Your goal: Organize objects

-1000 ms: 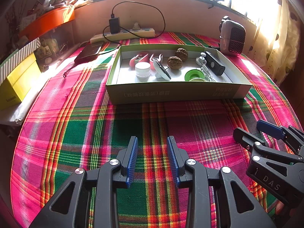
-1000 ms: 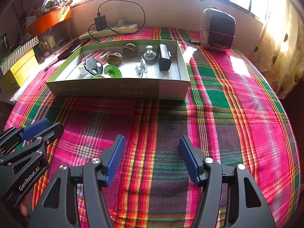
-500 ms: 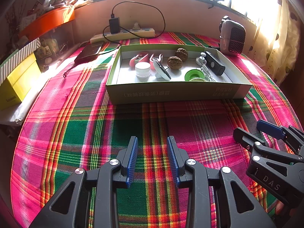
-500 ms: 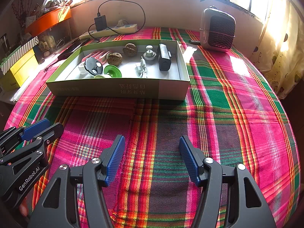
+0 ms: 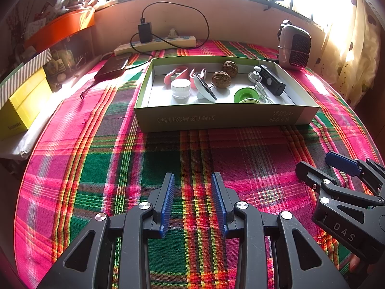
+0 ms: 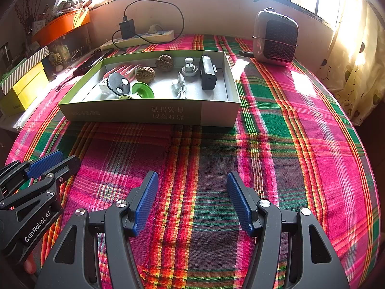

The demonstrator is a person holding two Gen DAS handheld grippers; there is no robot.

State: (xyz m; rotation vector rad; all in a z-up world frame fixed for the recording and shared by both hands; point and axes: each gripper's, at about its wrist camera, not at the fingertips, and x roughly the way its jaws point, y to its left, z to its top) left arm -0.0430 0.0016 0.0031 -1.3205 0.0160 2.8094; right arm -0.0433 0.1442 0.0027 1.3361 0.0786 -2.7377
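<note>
A shallow green cardboard box lies on the plaid cloth, holding several small things: two walnuts, a white jar, a green disc, a black device, a white cable, pink items. My left gripper hovers low over the cloth in front of the box, open and empty. My right gripper is beside it to the right, open wider, empty.
A small heater stands at the back right. A power strip with charger lies at the back by the wall. A dark phone lies left of the box. Yellow boxes and an orange tray are at the left.
</note>
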